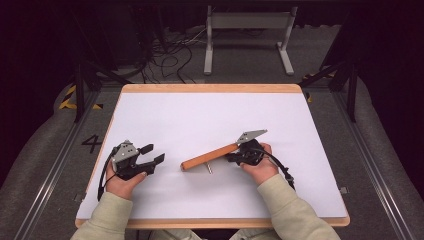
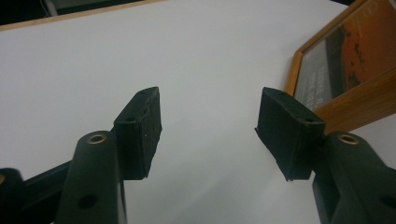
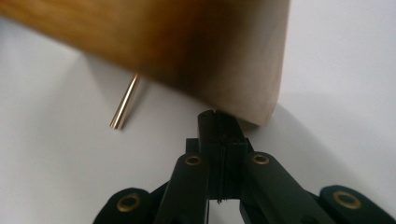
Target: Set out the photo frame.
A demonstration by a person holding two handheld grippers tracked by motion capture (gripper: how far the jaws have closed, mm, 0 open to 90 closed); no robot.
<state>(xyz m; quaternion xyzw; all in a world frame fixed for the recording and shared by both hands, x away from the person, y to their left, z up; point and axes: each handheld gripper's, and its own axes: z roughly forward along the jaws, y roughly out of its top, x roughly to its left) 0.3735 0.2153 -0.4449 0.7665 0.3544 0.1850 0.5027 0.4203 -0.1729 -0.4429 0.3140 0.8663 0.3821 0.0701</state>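
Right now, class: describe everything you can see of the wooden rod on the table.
The wooden rod is a smooth, orange-brown round stick lying slantwise on the white table top. A thin brass-coloured pin sticks out of its side, down toward the surface. The shut right gripper meets its end; the pictures don't settle whether it clamps anything.

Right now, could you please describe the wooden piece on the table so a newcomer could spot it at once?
Start at the white table with its wooden rim and look just right of its middle. There a long orange-brown wooden rod lies slanted, its upper end at the shut right gripper. It is the sole wooden piece on the white surface, with a thin brass pin sticking out below it.
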